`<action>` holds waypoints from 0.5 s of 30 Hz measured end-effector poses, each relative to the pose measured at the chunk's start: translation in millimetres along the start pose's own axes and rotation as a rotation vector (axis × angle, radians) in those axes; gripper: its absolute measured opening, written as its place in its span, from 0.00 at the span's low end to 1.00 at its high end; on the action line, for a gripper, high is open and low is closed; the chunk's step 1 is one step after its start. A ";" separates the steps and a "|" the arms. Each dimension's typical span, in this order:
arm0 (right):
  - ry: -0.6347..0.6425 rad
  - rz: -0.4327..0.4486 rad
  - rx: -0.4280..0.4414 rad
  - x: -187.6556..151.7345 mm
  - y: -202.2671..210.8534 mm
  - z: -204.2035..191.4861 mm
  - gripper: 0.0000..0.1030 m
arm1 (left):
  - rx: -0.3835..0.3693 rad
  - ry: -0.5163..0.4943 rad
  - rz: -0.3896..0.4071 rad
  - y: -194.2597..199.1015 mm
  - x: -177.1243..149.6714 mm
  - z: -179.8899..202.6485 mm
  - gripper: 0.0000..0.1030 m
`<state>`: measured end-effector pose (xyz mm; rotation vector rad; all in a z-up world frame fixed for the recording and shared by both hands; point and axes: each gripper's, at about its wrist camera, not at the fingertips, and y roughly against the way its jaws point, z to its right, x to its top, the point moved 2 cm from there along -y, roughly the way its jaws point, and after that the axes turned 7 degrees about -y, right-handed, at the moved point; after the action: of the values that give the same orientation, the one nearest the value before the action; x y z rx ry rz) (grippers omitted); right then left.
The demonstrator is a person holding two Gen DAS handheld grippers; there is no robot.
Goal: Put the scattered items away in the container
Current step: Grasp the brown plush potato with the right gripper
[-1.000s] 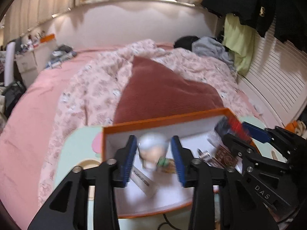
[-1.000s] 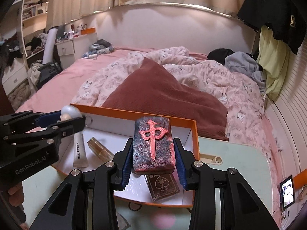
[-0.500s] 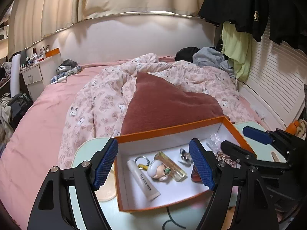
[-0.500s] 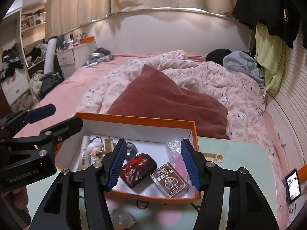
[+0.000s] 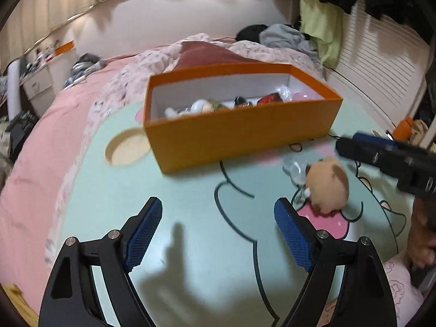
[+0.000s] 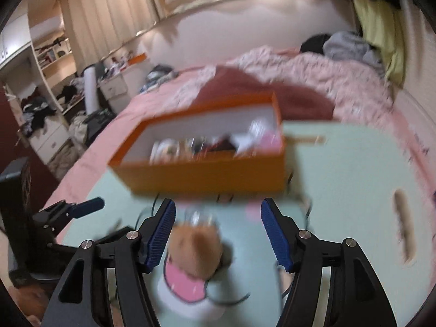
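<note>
An orange box (image 5: 245,133) stands on the mint-green table (image 5: 136,190) and holds several small items. It also shows, blurred, in the right wrist view (image 6: 207,174). A tan plush toy (image 5: 327,188) lies on the table, in front of the box and to its right, beside a clear wrapper (image 5: 294,167). My left gripper (image 5: 218,229) is open and empty over bare table, left of the toy. My right gripper (image 6: 218,234) is open, with the plush toy (image 6: 194,248) between its fingers, nearer the left one; I cannot tell if they touch it.
The table carries a cartoon print with a pink patch (image 5: 324,222) and a round cut-out (image 5: 126,148) at its left. A pink bed (image 5: 90,81) with a dark red pillow (image 5: 207,53) lies behind. Clothes hang at the right wall.
Both grippers let go of their items into the box, opened wide, pulled back and dropped low. The right gripper now straddles the plush toy.
</note>
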<state>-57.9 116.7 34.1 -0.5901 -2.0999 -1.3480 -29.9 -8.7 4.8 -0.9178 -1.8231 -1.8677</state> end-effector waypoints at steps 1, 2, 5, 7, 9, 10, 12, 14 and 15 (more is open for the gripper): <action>0.013 -0.018 -0.006 -5.4 -5.9 -3.8 0.63 | 0.008 0.009 0.010 -0.2 -3.8 0.0 0.82; 0.024 -0.032 -0.013 -7.4 -9.6 -6.3 0.63 | 0.031 0.005 0.023 -0.4 -6.7 0.8 0.82; 0.064 -0.073 -0.044 -12.3 -20.1 -16.2 0.63 | 0.081 -0.006 0.016 -5.4 -15.6 1.7 0.82; 0.078 -0.073 -0.052 -15.4 -21.8 -18.9 0.63 | 0.063 0.007 0.009 -9.6 -20.7 0.6 0.82; 0.093 -0.077 -0.063 -18.2 -24.5 -22.0 0.66 | 0.066 0.019 0.012 -8.7 -23.1 -1.6 0.82; 0.100 -0.082 -0.068 -19.6 -26.6 -23.1 0.67 | 0.066 0.021 0.011 -9.0 -23.2 -1.7 0.82; 0.122 -0.101 -0.095 -25.1 -32.0 -25.3 0.63 | 0.068 0.020 0.012 -9.0 -23.8 -1.5 0.82; 0.145 -0.127 -0.076 -31.0 -36.3 -28.7 0.27 | 0.072 0.017 0.014 -9.7 -23.8 0.2 0.82; 0.150 -0.102 -0.082 -32.3 -31.5 -30.2 0.27 | 0.074 0.016 0.014 -9.6 -22.3 1.1 0.82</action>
<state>-47.2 74.6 1.4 -0.4065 -1.9844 -1.4934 -20.1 -10.6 -17.4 -0.8856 -1.8580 -1.7815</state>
